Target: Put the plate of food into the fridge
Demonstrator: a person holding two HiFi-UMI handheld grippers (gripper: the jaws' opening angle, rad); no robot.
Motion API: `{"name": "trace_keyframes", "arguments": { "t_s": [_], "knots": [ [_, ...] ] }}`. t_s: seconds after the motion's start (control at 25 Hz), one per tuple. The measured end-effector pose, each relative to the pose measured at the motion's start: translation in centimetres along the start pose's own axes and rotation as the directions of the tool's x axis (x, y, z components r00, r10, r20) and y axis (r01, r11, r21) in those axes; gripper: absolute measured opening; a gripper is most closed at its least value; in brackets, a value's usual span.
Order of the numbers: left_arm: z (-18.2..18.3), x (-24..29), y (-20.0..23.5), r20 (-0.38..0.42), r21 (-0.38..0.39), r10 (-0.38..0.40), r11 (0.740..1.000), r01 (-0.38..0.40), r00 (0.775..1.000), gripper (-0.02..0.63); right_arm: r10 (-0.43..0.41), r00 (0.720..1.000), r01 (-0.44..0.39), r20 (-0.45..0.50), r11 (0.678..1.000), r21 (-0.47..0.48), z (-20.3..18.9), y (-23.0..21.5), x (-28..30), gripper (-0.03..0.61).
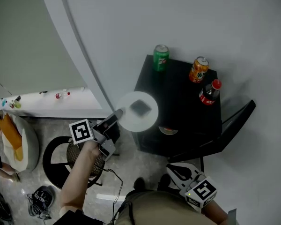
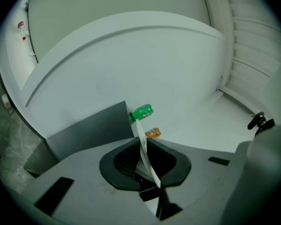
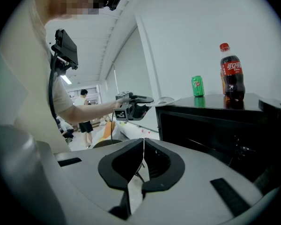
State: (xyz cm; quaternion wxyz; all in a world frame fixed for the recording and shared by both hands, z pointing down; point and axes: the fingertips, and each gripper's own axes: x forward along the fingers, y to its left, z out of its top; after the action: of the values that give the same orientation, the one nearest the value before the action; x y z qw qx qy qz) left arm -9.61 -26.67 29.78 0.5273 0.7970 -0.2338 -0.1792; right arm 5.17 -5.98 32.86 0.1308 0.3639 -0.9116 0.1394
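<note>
Gripping the plate point(image 1: 129, 119) by its rim, the left gripper point(image 1: 118, 114) is holding it over the fridge point(image 1: 178, 104) top's left edge in the head view. Its own view is showing 2 jaws clamping that rim; holding it level is looking wise. The right gripper point(image 3: 143, 143) is showing closed, empty jaws in its view.

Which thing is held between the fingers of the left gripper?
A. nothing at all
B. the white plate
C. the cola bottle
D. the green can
B: the left gripper view shows the left gripper closed on the thin edge of the white plate, and the head view shows that plate at its tip.
</note>
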Motion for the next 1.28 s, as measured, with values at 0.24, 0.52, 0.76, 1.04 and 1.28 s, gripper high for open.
{"name": "trace_keyframes", "arguments": {
  "t_s": [0.24,0.52,0.76,1.04,1.28],
  "knots": [
    [-0.5,-1.4,-0.1,0.038,-0.044,-0.025,0.999,0.027,0.999,0.018,0.019,1.0,-0.019,-0.017,1.0,-0.009,-0.3,0.8,0.4,0.02],
    [-3.0,-2.8,-0.1,0.036,-0.124,-0.012,0.992,0.016,0.999,0.017,0.051,0.998,-0.051,-0.024,0.999,-0.001,-0.4,1.6,1.0,0.02],
    [-8.1,-5.8,-0.3,-0.016,-0.22,0.023,0.975,-0.026,1.0,0.017,0.069,0.997,-0.068,-0.025,0.997,0.021,-0.8,1.9,1.3,0.02],
    [-12.9,-8.8,1.5,-0.034,-0.305,0.059,0.95,-0.066,0.998,0.017,0.091,0.995,-0.09,-0.037,0.995,0.032,-1.3,2.7,2.1,0.02],
    [-16.5,-10.5,3.4,-0.085,-0.353,0.118,0.925,-0.14,0.989,0.017,0.1,0.994,-0.099,-0.039,0.995,0.027,-1.5,3.0,2.6,0.02]
  ]
}}
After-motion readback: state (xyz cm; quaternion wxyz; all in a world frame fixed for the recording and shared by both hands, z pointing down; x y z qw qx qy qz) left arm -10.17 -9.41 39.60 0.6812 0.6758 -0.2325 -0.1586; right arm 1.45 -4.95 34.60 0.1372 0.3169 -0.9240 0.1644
